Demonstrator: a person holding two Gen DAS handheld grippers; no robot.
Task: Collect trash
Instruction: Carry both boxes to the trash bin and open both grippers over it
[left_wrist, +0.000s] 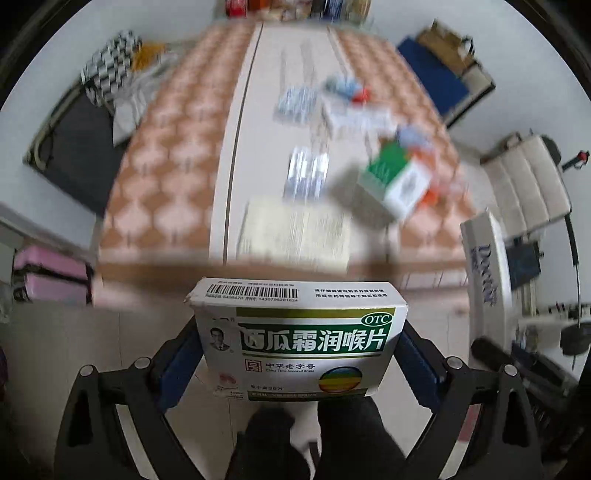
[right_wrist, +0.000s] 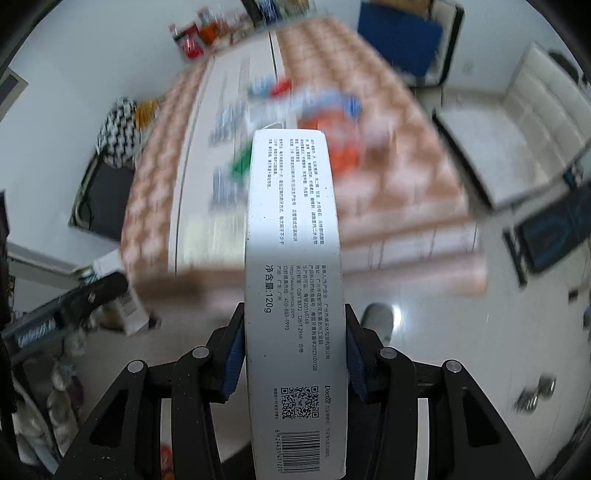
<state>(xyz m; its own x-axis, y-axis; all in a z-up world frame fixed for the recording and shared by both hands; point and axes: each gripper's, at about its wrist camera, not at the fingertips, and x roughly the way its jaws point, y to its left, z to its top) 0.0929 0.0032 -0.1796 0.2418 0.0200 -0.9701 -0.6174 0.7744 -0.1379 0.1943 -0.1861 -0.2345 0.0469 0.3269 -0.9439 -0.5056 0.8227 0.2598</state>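
- Your left gripper (left_wrist: 301, 354) pinches a green-and-white lozenge box (left_wrist: 301, 339) between its blue pads; the jaws stand about halfway spread, pressed against the box's two short ends.
- The lozenge box is flat printed cardboard, rectangular, with a barcode on its upper edge face. Its long axis runs across the jaws, left to right in the left wrist view, and its printed face is turned toward the camera.
- Your right gripper (right_wrist: 295, 354) clamps a long white carton (right_wrist: 293, 280) between its blue pads, the jaws set narrow on the carton's slim sides.
- The white carton is smooth cardboard with dark print, a QR code and a barcode near the camera. Its long axis runs straight forward along the fingers, the far end pointing away over the table.
- Both boxes hang above the floor (right_wrist: 424, 332), a glossy pale surface, just before the table's near edge.
- Farther off, the table (left_wrist: 162, 155) carries an orange-and-white patterned cloth with a plain white strip down the middle.
- On it lie blurred items: blister packs (left_wrist: 306, 173), a paper sheet (left_wrist: 295, 232) and a green-and-white box (left_wrist: 395, 177).
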